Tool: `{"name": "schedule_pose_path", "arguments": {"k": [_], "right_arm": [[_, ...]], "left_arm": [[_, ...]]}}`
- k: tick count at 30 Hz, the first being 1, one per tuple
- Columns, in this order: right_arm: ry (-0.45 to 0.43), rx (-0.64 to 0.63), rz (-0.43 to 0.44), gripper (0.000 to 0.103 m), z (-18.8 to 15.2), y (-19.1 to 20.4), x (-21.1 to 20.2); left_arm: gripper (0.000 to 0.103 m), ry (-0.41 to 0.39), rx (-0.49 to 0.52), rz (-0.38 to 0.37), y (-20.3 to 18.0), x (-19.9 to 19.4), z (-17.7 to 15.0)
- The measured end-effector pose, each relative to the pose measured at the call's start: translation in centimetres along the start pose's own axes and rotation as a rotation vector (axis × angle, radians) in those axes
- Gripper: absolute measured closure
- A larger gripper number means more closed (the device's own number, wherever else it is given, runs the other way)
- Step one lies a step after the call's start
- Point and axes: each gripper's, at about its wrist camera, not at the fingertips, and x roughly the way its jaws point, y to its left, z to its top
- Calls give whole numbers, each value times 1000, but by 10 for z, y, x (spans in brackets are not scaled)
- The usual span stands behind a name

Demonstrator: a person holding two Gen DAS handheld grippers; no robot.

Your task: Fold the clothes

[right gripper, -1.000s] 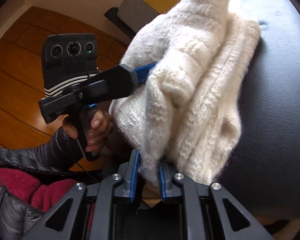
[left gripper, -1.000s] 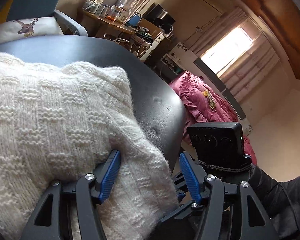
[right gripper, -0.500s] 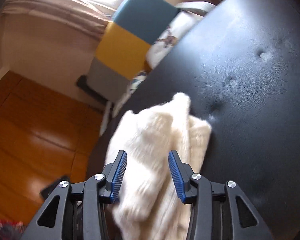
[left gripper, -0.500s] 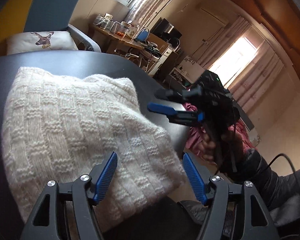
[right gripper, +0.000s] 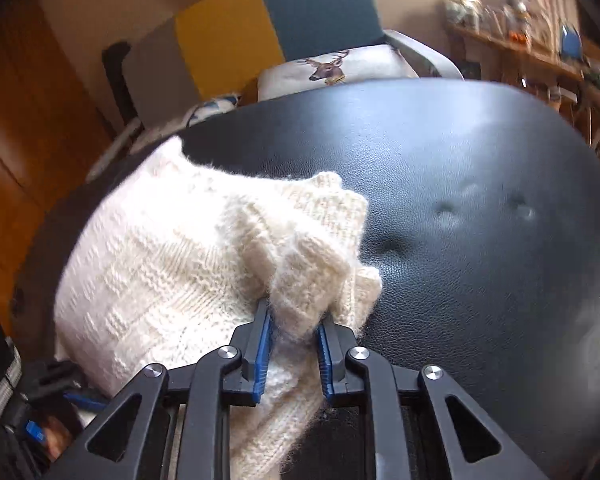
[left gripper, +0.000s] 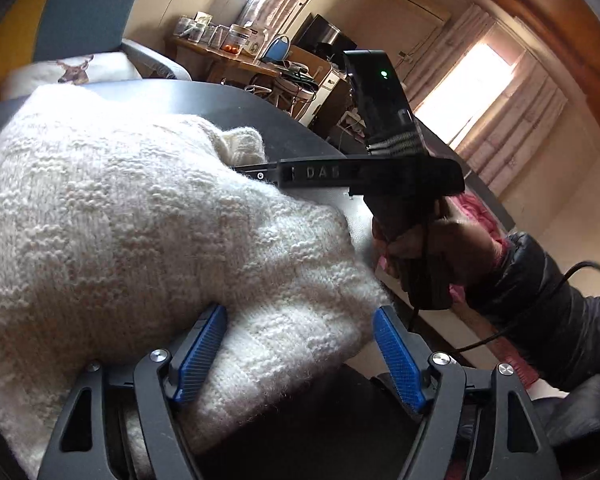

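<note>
Cream knit sweater (right gripper: pixel 168 280) on black table (right gripper: pixel 480 280), right claw (right gripper: pixel 292 344) closing on its bunched edge

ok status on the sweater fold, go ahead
Right gripper closing on a bunched fold of the sweater. Left gripper opening, sweater edge between its pads. Black cushion beyond the sweater bare.

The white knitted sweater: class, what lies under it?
The sweater lies on a black padded leather surface, which shows around it with dimples. What is directly beneath the sweater is covered and cannot be seen.
</note>
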Motion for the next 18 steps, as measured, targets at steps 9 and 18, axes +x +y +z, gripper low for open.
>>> {"name": "schedule_pose_path", "arguments": {"k": [9, 18], "right_arm": [[-121, 57, 64, 76, 12, 9, -43], [67, -407, 120, 76, -18, 105, -59]], "left_arm": [[26, -138, -122, -30, 13, -52, 16], [26, -136, -158, 31, 23, -68, -1]]}}
